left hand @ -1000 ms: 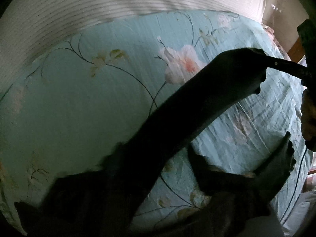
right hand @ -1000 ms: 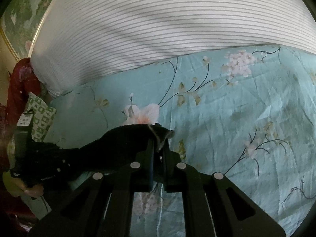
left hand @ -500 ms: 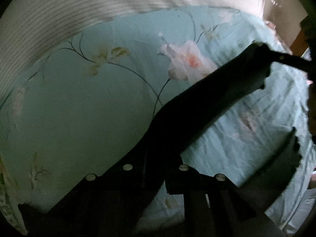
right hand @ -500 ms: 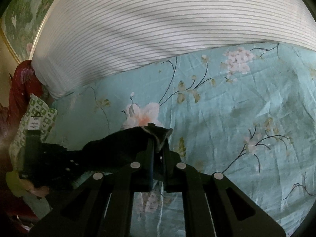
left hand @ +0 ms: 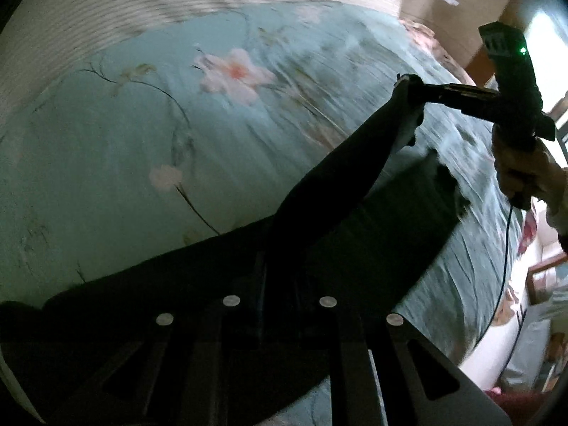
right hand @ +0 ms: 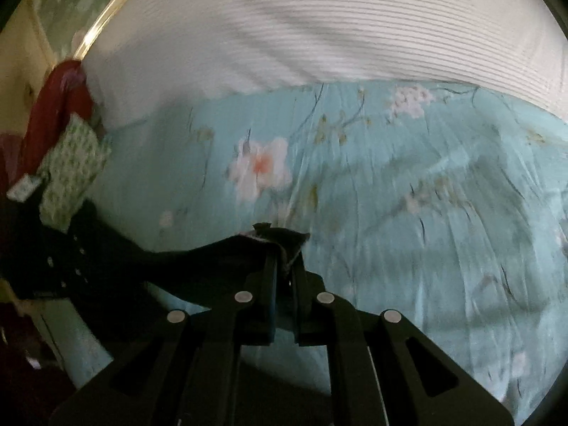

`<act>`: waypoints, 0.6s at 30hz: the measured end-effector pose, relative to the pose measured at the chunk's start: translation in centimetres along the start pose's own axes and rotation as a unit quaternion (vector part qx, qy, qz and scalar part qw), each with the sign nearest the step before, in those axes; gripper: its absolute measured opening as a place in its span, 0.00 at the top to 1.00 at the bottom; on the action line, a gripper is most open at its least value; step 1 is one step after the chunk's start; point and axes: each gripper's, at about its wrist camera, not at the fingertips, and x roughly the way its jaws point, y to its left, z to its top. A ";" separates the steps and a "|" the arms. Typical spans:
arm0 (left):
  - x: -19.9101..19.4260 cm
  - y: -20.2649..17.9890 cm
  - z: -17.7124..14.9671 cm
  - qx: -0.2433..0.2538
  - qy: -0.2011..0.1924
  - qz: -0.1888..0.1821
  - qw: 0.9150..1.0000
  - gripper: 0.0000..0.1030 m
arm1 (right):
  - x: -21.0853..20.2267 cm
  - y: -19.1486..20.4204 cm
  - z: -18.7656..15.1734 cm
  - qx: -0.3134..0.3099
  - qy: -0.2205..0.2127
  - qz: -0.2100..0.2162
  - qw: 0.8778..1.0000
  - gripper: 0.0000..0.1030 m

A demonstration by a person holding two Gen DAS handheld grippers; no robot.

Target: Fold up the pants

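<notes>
The black pants hang stretched in the air above the teal floral bedsheet. My left gripper is shut on one end of the pants, its fingers buried in dark cloth. My right gripper is shut on the other end, pinching a bunched hem. In the left wrist view the right gripper holds the cloth's far tip at the upper right. In the right wrist view the pants run left to the left gripper. A second leg droops below.
A white striped pillow or duvet lies along the far side of the bed. A green patterned cloth and a red item sit at the bed's left end. The bed edge and a cable are at the right.
Both grippers have lifted and drawn back with the pants still held. The views are blurred by motion. The flower on the sheet has shifted away in both views.
</notes>
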 end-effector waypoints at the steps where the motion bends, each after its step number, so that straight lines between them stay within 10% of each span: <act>1: -0.1 -0.5 -0.6 0.006 0.001 0.001 1.000 0.90 | -0.5 0.3 -1.0 -0.011 0.003 -0.006 1.000 0.93; 18: 1.4 -4.0 -5.2 0.054 0.017 0.002 0.998 0.89 | -2.4 3.4 -10.4 -0.096 0.069 -0.093 0.989 0.97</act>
